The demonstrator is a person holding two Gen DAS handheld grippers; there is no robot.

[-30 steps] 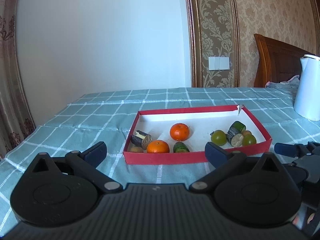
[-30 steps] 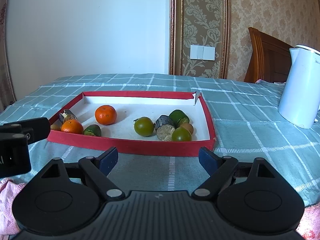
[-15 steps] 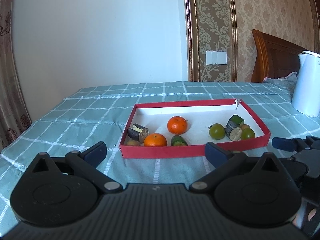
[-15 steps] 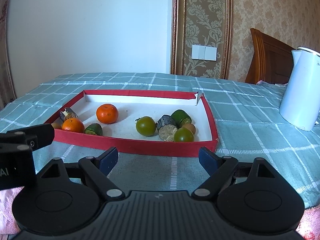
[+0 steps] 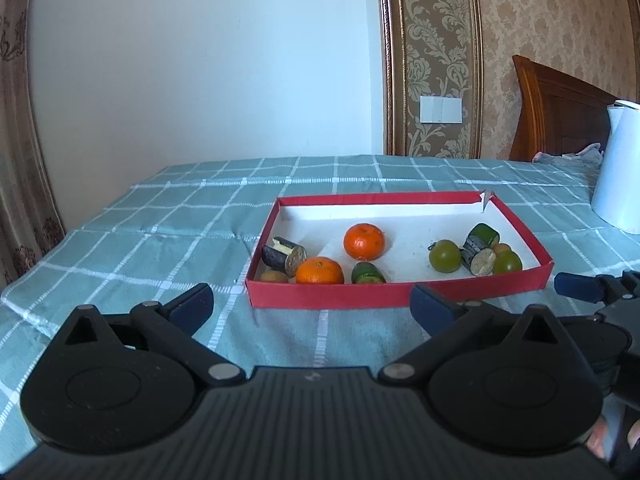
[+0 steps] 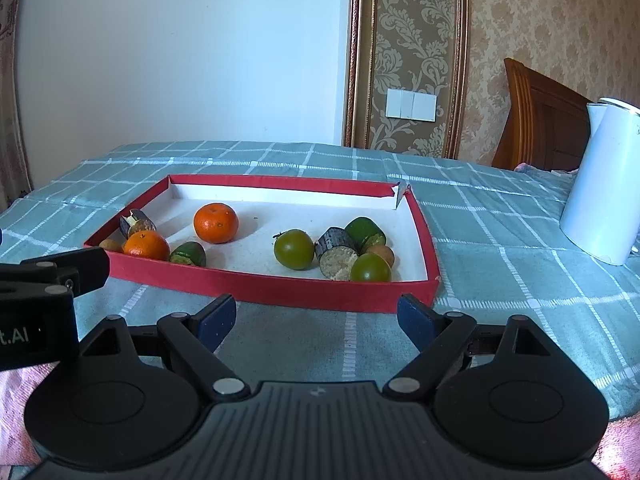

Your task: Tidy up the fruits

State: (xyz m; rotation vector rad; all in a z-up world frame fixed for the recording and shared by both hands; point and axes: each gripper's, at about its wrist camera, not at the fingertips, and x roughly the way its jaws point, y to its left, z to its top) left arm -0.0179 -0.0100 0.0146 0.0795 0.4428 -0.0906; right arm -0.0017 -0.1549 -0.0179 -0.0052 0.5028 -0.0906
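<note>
Fruit sits in a red tray (image 6: 256, 284) just ahead of both grippers: oranges (image 6: 216, 223) left, green pieces (image 6: 294, 249) right. Left gripper (image 5: 312, 304) and right gripper (image 6: 316, 316) are spread wide, empty, over the cloth (image 6: 500, 264).

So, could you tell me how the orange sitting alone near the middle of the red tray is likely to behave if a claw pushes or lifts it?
The orange looks round, so a push would probably roll it across the red tray. Its rind appears firm and matte, so it should likely hold in a grip without slipping. With open floor around it, it may roll before the low wall stops it.
</note>
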